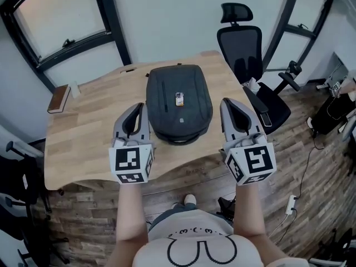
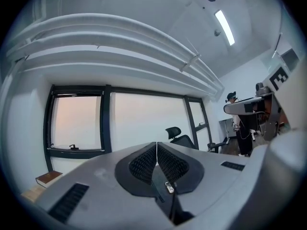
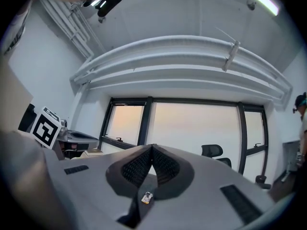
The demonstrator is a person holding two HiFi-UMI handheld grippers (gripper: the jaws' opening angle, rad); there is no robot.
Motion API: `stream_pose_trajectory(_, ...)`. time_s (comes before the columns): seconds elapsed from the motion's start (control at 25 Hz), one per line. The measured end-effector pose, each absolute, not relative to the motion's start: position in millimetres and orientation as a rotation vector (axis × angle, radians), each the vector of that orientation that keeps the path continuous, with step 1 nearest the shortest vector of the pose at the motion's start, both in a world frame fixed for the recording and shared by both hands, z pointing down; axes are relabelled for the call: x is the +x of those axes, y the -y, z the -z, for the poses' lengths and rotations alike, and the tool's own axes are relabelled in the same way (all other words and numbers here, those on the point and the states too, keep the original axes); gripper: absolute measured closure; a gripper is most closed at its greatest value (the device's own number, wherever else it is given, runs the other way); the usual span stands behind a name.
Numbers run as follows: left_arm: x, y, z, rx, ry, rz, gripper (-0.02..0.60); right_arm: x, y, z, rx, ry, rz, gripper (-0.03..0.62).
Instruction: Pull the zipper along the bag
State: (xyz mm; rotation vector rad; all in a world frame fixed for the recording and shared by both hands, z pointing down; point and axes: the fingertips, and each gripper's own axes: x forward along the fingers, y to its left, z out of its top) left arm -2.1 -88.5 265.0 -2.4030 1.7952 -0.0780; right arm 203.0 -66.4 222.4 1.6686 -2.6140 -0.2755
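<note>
A dark grey backpack [image 1: 179,102] lies flat on the wooden table [image 1: 89,132], with a small orange and white tag at its middle. My left gripper [image 1: 137,108] hovers above the table just left of the bag, and my right gripper [image 1: 230,103] hovers just right of it. Both are raised and point level, away from the bag. In the left gripper view the jaws [image 2: 157,147] meet with nothing between them. The right gripper view shows its jaws [image 3: 152,150] closed and empty too. Neither gripper view shows the bag.
A brown book [image 1: 58,98] lies at the table's far left edge. A black office chair [image 1: 247,54] stands behind the table's right corner. Dark-framed windows [image 1: 61,21] line the far wall. A person [image 2: 237,123] stands at a desk on the right of the left gripper view.
</note>
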Motion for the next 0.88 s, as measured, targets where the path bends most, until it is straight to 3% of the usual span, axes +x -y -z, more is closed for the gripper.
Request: stream_pose_trajectory(0.88,-21.7,77.7,-245.6,-2.386,-1.775,0.028,0.563,201.7,55.3,-217.4,1.714,2.529,0.337,0.543)
